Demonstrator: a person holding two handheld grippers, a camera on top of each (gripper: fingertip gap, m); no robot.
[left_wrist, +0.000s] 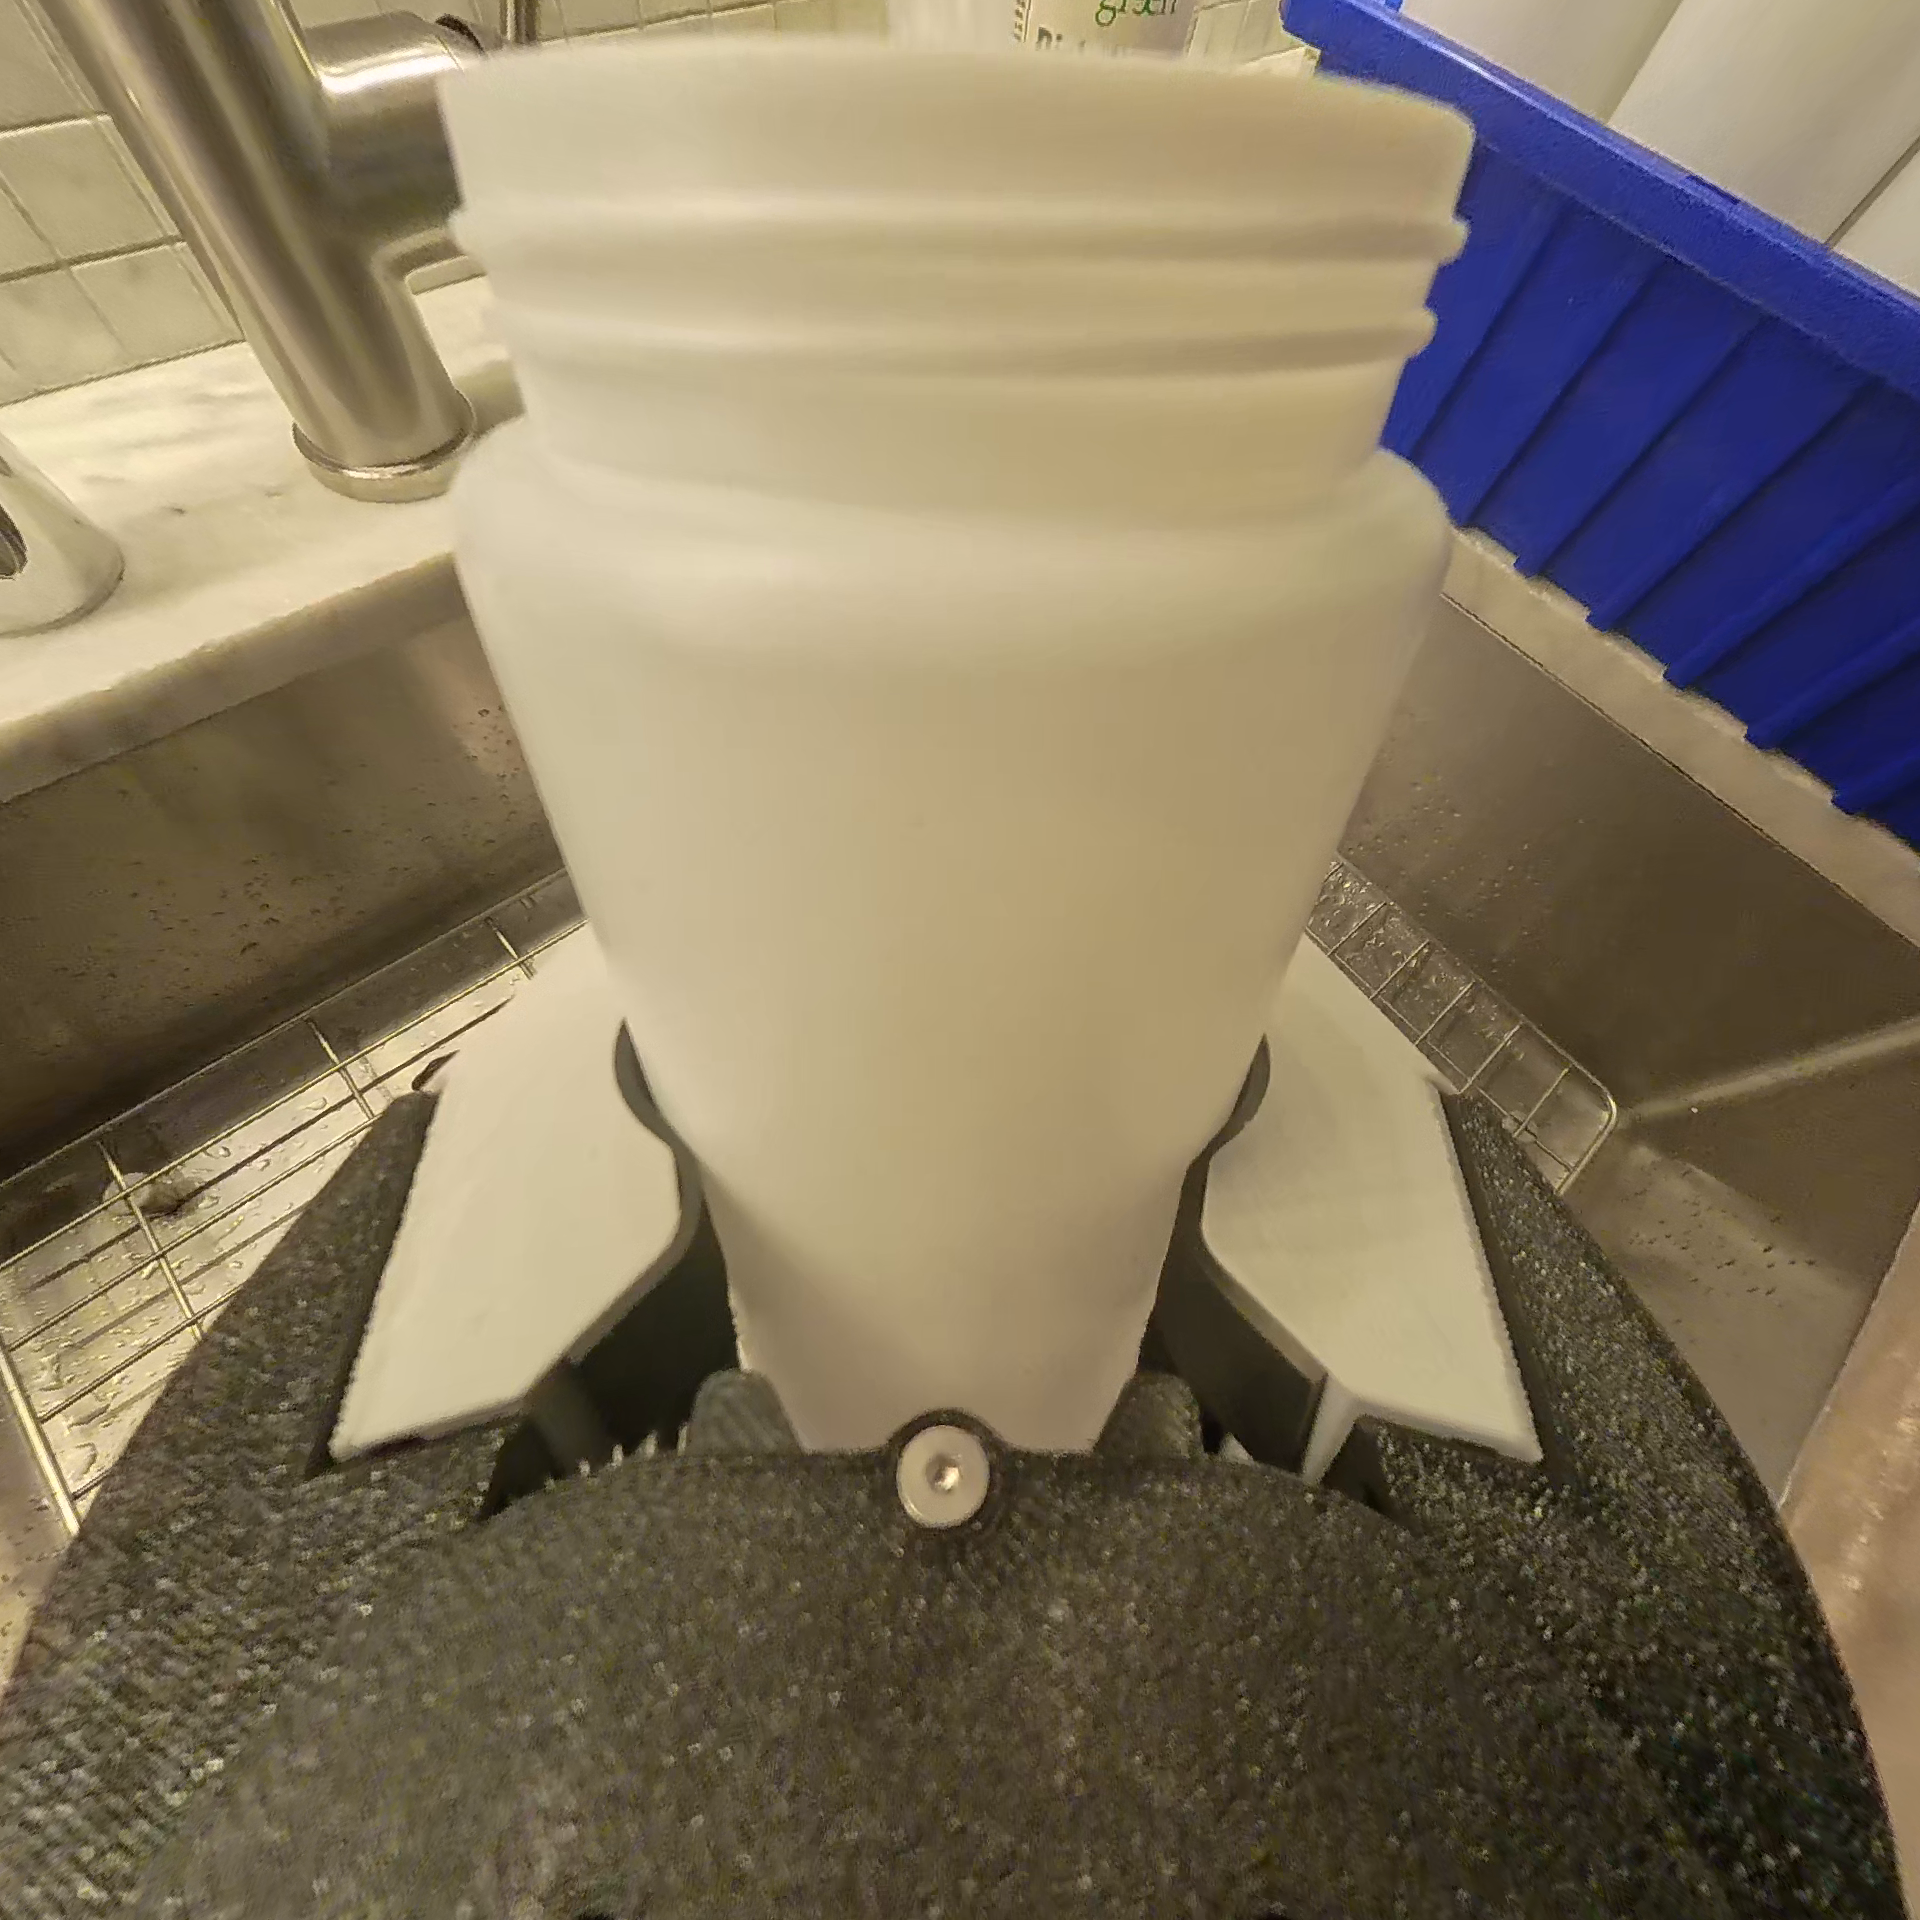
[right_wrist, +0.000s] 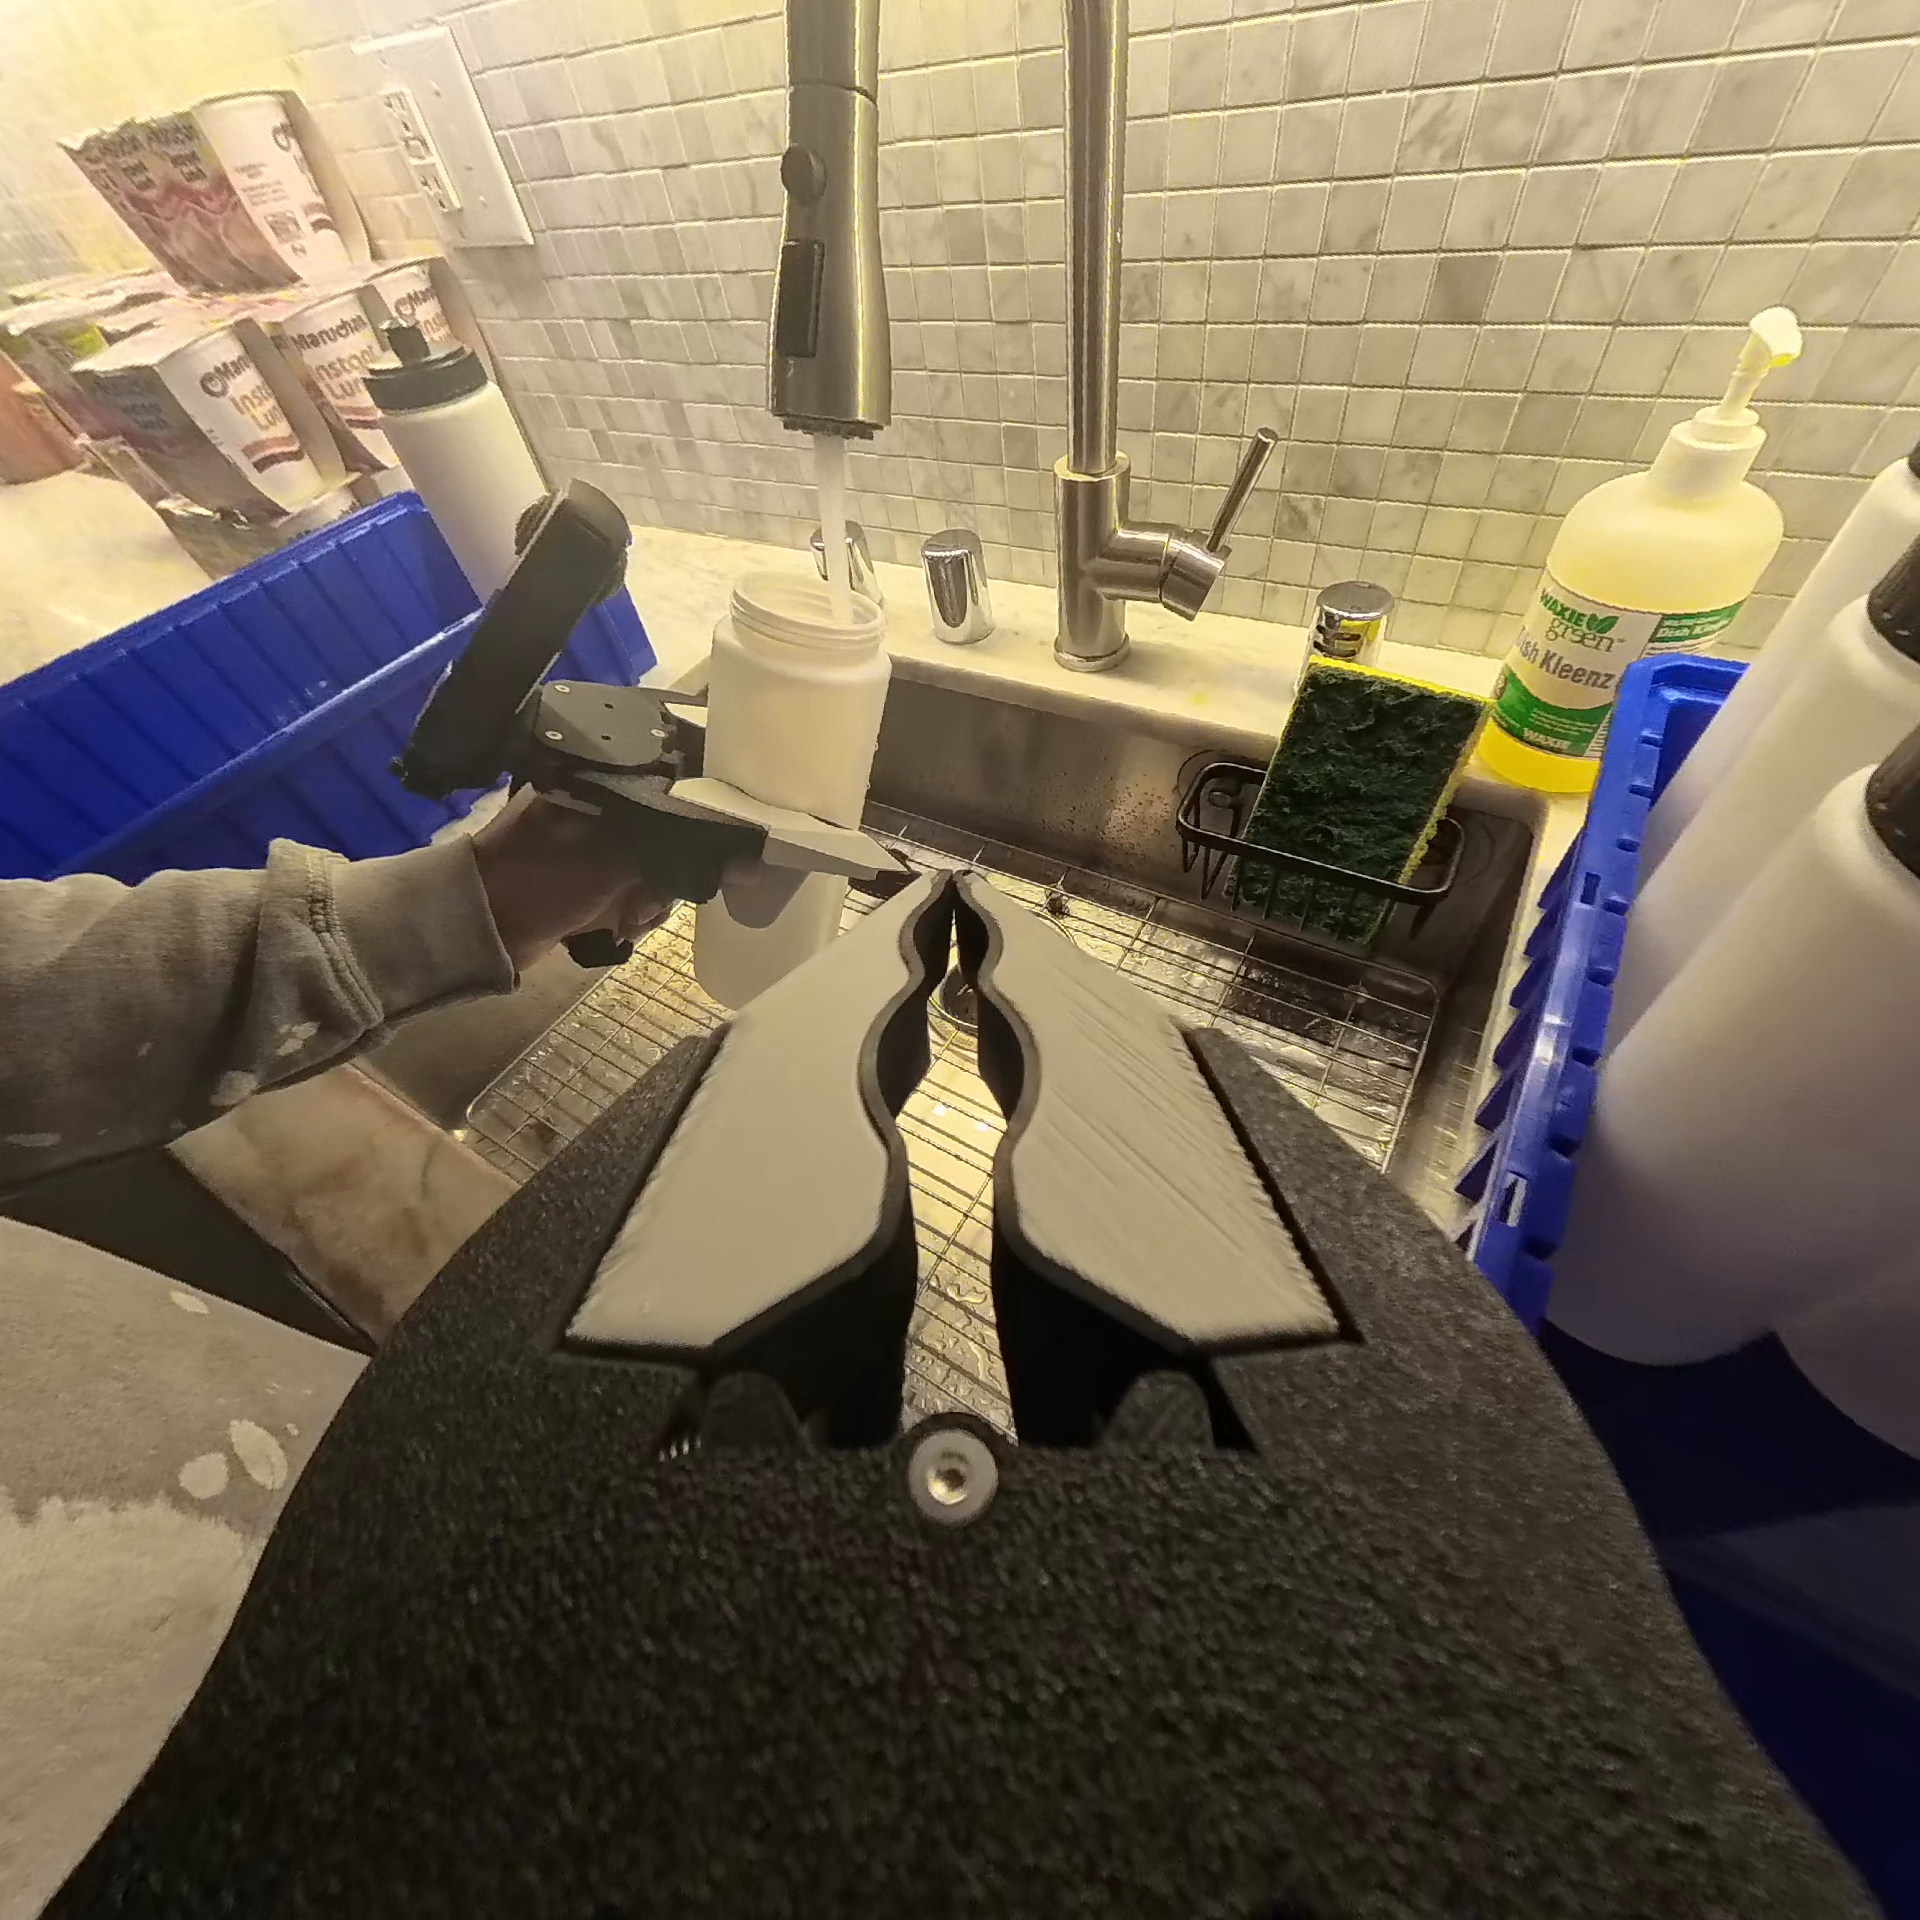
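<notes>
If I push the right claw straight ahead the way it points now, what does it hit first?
Most likely the wet wire grid on the sink floor just beyond the shut right claw; depth is unclear, and the white jar sits left of that line.

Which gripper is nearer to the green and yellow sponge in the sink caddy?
Right. The right gripper hovers shut over the sink grid, just left of the sponge. The left gripper is farther left, holding the white jar under the faucet.

Your steel sink (right_wrist: 1195, 727), wire grid (right_wrist: 1195, 997) on its floor, marble counter (right_wrist: 1039, 649) carrying blue bins (right_wrist: 208, 707), soap bottle (right_wrist: 1621, 613).
</notes>
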